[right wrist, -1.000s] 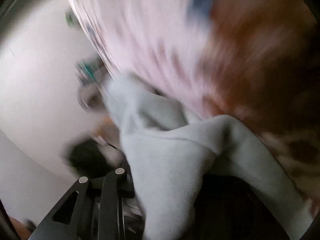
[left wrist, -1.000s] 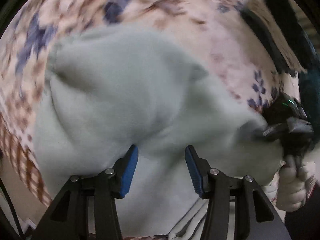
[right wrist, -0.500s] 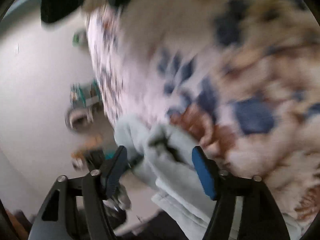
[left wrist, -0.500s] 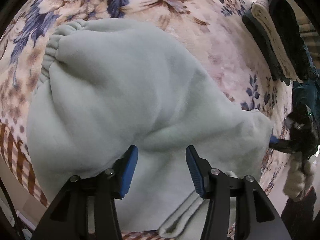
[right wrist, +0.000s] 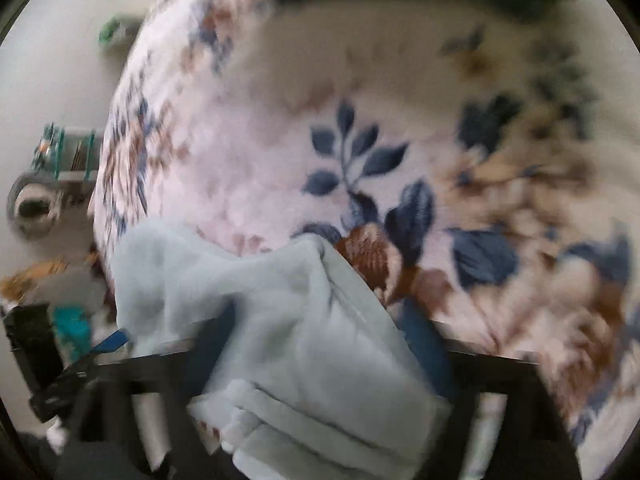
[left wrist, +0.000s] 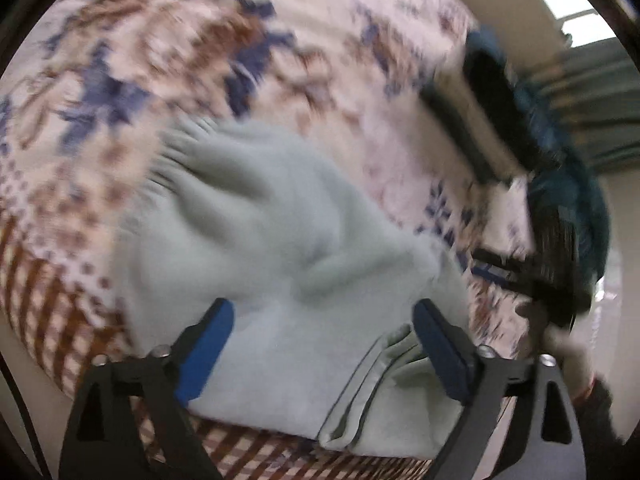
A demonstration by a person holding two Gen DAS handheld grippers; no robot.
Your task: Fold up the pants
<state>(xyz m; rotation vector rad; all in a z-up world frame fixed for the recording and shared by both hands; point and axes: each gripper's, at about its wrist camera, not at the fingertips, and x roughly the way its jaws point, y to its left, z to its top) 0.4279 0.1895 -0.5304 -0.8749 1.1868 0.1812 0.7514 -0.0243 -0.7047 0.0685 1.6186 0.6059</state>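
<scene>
The pale grey-green pants (left wrist: 272, 240) lie folded in a bundle on the floral blanket (left wrist: 200, 48), the gathered waistband at the far left. My left gripper (left wrist: 324, 344) hovers above their near edge with its jaws opening wide; the blue pads (left wrist: 208, 344) stand clear of the cloth. In the right wrist view the pants (right wrist: 280, 320) fill the lower middle. My right gripper (right wrist: 320, 344) is over them, blurred, its jaws opening and the cloth loose between them. The right gripper (left wrist: 520, 268) also shows at the right of the left wrist view, carried by a gloved hand (left wrist: 568, 356).
A stack of folded dark and cream clothes (left wrist: 476, 120) and a teal garment (left wrist: 572, 188) lie at the blanket's far right. Beyond the bed's left edge, a roll of tape (right wrist: 32, 204) and a small rack (right wrist: 68, 152) sit on the pale floor.
Both grippers have opened wide and lifted away from the pants. The right one has let go of the cloth, which now rests folded on the blanket.
</scene>
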